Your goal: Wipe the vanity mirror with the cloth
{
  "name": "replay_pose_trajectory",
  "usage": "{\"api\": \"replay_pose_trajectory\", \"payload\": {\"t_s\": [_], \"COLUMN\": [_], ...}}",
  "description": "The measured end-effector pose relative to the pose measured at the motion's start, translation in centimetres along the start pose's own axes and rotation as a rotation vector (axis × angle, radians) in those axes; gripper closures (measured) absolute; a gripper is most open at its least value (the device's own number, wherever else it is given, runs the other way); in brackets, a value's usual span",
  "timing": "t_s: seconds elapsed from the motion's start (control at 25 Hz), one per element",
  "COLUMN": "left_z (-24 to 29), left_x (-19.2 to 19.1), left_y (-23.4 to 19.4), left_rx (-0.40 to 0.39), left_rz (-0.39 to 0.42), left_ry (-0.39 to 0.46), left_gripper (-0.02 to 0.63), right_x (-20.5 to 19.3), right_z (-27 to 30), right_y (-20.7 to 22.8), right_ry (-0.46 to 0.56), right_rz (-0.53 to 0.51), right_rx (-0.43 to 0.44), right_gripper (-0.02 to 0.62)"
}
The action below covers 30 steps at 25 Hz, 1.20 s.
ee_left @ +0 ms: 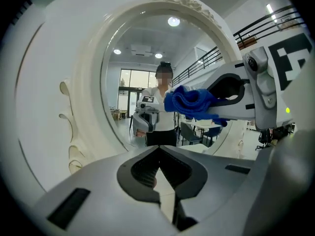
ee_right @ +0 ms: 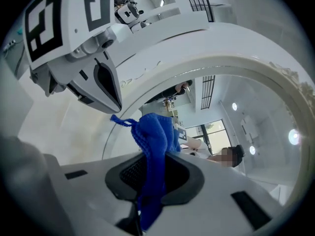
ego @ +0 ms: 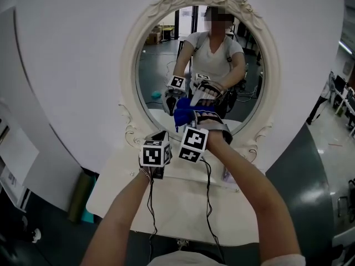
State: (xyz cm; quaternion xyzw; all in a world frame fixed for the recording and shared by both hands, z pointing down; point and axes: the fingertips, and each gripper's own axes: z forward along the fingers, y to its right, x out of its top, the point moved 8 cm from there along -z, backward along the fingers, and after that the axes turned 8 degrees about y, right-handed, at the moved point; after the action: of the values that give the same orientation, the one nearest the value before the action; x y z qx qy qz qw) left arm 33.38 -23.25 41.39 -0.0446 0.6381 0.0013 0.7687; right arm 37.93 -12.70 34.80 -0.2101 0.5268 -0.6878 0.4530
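An oval vanity mirror (ego: pixel 166 65) in an ornate white frame (ego: pixel 128 65) stands on a white table (ego: pixel 183 209). My right gripper (ego: pixel 191 121) is shut on a bunched blue cloth (ego: pixel 182 115) and holds it against the lower part of the glass. In the right gripper view the cloth (ee_right: pixel 155 136) hangs out of the closed jaws of that gripper (ee_right: pixel 152 156). My left gripper (ego: pixel 162 134) hovers just left of it by the frame's bottom edge. Its jaws (ee_left: pixel 160 149) are shut with nothing between them. The left gripper view shows the cloth (ee_left: pixel 189 101) in the right gripper (ee_left: pixel 216 104).
A white wall rises behind the mirror. Black cables (ego: pixel 208 193) run from both grippers down across the table. A green cylinder (ego: pixel 80 195) lies off the table's left edge. The glass reflects the person and both grippers.
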Motion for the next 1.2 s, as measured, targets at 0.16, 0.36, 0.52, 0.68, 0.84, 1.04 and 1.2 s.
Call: {"api": "replay_pose_trajectory", "payload": {"t_s": [0.16,0.36,0.52,0.68,0.84,1.04,1.2], "left_z": [0.4,1.1,1.5,1.6,1.7,1.7,1.4], "left_x": [-1.6,-3.7,-5.4,-6.9,-7.9,-8.3,-8.1], "left_y": [0.4,0.6,0.7,1.2,1.6,1.5,1.6], "left_rx": [-0.013,-0.011,-0.006,-0.014,-0.019,-0.013,-0.011], "left_rz": [-0.002,-0.021,-0.044,-0.039,-0.038,-0.035,-0.030], "left_ry": [-0.025,-0.056,-0.084,-0.112,-0.130,-0.141,-0.140], "left_gripper": [0.601,0.601,0.601,0.601,0.601,0.601,0.601], "right_x": [-1.0,-2.1,-2.7,-3.1,-3.8,-4.1,-4.0], "right_z": [1.2,2.5,3.4,4.1,4.9,5.3,5.4], "right_y": [-3.3,-6.9,-8.9,-10.5,-12.5,-13.5,-13.3], "right_ry": [0.007,0.021,0.021,0.011,-0.009,-0.012,-0.011], "right_rz": [0.013,0.041,0.069,0.105,0.132,0.137,0.134], "right_rx": [0.044,0.084,0.123,0.176,0.231,0.262,0.279], "right_gripper": [0.529,0.529,0.529,0.529,0.529,0.529,0.529]}}
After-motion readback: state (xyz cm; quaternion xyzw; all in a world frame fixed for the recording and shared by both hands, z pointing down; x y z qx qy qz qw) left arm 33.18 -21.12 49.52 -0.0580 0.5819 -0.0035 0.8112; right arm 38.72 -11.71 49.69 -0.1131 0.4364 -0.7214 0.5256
